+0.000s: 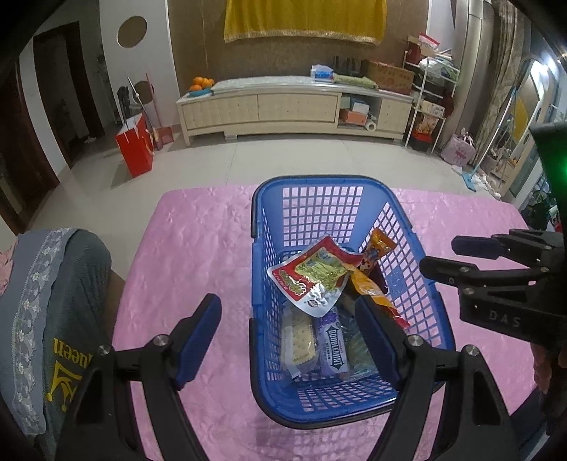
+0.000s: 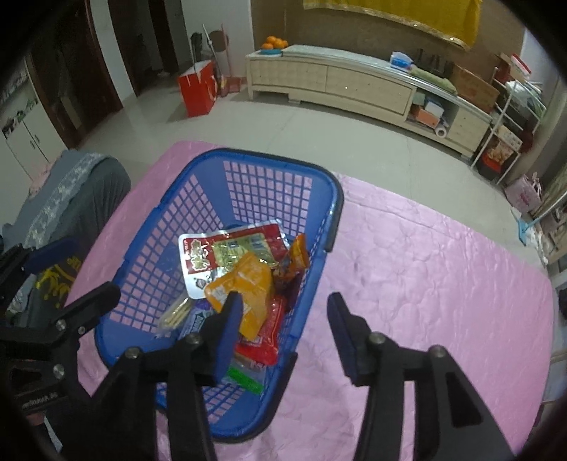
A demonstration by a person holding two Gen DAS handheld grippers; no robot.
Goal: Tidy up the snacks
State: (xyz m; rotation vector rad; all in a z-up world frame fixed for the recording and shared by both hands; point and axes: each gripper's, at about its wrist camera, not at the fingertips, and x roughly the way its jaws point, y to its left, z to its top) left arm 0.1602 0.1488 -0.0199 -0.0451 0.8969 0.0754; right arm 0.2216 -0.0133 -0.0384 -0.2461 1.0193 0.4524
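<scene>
Beyond the tongs, past the far edge of the surface with its pink quilted cloth (image 1: 198, 248), lies a pale tiled floor (image 1: 283, 159). A long cream low cabinet (image 1: 294, 106) stands against the brown back wall (image 1: 198, 42), with a yellow cloth (image 1: 304, 17) hanging above it. A bowl of oranges (image 1: 201, 85) sits on the cabinet's left end, a cardboard box (image 1: 393, 76) on its right. Left of the cabinet a red paper bag (image 1: 136, 149) stands on the floor near a dark doorway (image 1: 67, 92). To the right is a white wire rack (image 1: 430, 103) packed with boxes, and a pink bag (image 1: 459, 150) on the floor. A grey embroidered cushion (image 1: 53, 301) lies left of the tongs
</scene>
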